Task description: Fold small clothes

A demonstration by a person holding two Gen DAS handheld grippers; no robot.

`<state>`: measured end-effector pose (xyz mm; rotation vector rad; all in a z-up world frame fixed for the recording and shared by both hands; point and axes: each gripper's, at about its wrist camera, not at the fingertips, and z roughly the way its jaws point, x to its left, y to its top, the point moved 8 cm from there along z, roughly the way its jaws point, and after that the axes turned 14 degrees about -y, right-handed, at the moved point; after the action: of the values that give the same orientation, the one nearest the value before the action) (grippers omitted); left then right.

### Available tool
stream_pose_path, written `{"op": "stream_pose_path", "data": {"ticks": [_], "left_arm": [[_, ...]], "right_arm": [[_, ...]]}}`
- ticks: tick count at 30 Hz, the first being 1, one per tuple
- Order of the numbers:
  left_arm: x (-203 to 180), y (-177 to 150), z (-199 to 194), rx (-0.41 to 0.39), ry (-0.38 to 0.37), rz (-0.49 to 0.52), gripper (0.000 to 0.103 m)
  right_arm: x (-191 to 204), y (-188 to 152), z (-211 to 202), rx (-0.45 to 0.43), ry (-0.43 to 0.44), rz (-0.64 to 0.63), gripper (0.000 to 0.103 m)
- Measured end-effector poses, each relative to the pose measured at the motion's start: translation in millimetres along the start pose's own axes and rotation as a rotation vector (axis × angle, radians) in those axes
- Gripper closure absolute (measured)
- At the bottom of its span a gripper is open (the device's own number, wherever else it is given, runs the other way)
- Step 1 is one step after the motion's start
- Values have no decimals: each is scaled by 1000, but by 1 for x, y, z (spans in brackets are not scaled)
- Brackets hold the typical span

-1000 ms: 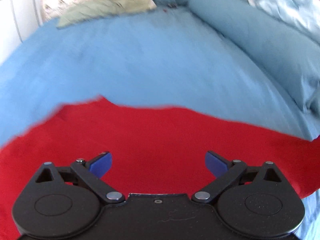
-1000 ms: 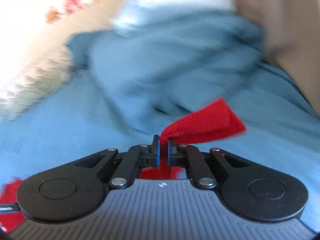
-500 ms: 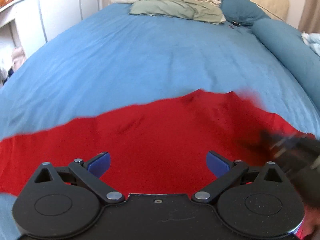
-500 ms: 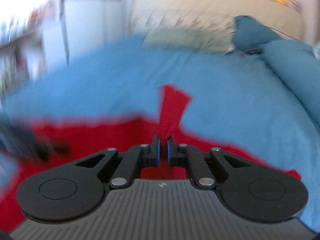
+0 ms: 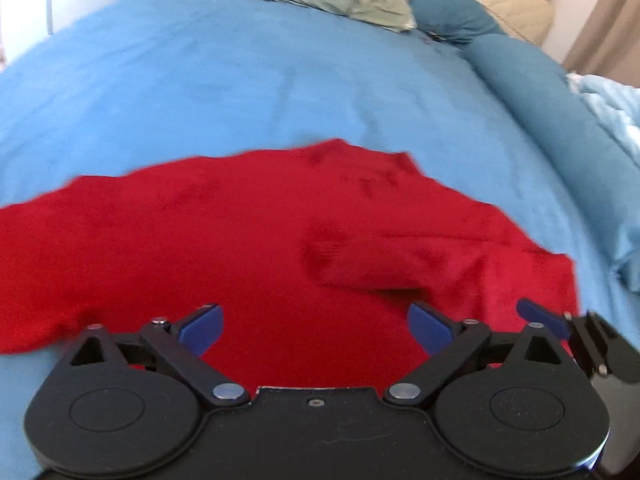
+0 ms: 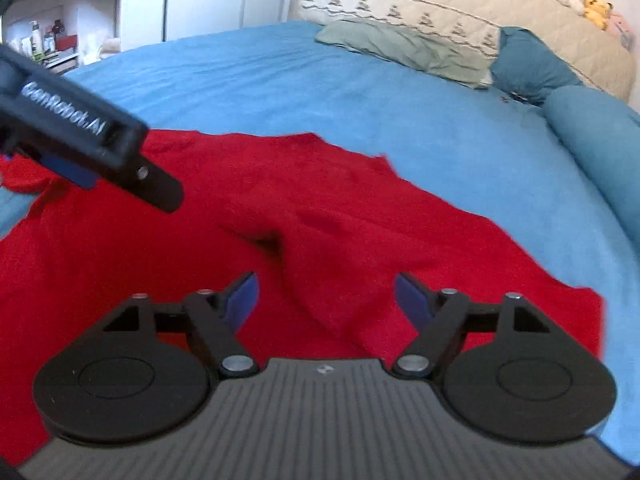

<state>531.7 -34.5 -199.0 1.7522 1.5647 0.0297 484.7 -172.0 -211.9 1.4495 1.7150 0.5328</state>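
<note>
A red garment lies spread on the blue bedspread, with its right part folded over onto the body. My left gripper is open and empty, just above the garment's near edge. My right gripper is open and empty over the same red garment, above a crease. The left gripper's body shows at the left of the right wrist view; the right gripper's fingertip shows at the lower right of the left wrist view.
A green pillow and a teal pillow lie at the head of the bed by a beige headboard. A teal bolster runs along the right. White shelves stand at the far left.
My right gripper carried a red sleeve or corner leftward over the garment, then opened and let it go. The folded part now lies on the garment. My left gripper stayed open.
</note>
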Motion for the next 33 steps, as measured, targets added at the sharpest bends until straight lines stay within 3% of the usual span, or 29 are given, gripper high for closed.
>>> {"op": "stream_pose_path", "data": {"ticks": [5,7,9,12,19,27,28,29,30,33], "left_arm": [[-36,10,41,4,-84,-83,17],[-38,11,58,-5,-69,-150,26],[-34,9,74,-9,-66,-238,44],[-22,3,84,-27,-32,-338,63],[-4,-8,55,-119,0,-377,64],[8,-7,55,-166,-62,-442,65],[9,-4,59,-167,-64,-452,67],[10,-1,61,-167,-63,-459,93],[11,3,62,-167,-62,-460,99],[12,19,44,-236,-75,-432,99]], "right_arm": [[-65,-25,-17,68,-94,81,8],[-85,-38,-21,100,-124,122,7],[-101,-50,-22,130,-147,145,7],[-119,-65,-25,164,-191,170,7],[-143,-87,-21,222,-234,239,7],[-150,-88,-7,244,-234,249,7],[-150,-88,-6,245,-236,250,7],[-151,-88,-4,247,-235,252,7],[-150,-86,-1,250,-236,255,7],[-148,-83,8,256,-241,267,5]]}}
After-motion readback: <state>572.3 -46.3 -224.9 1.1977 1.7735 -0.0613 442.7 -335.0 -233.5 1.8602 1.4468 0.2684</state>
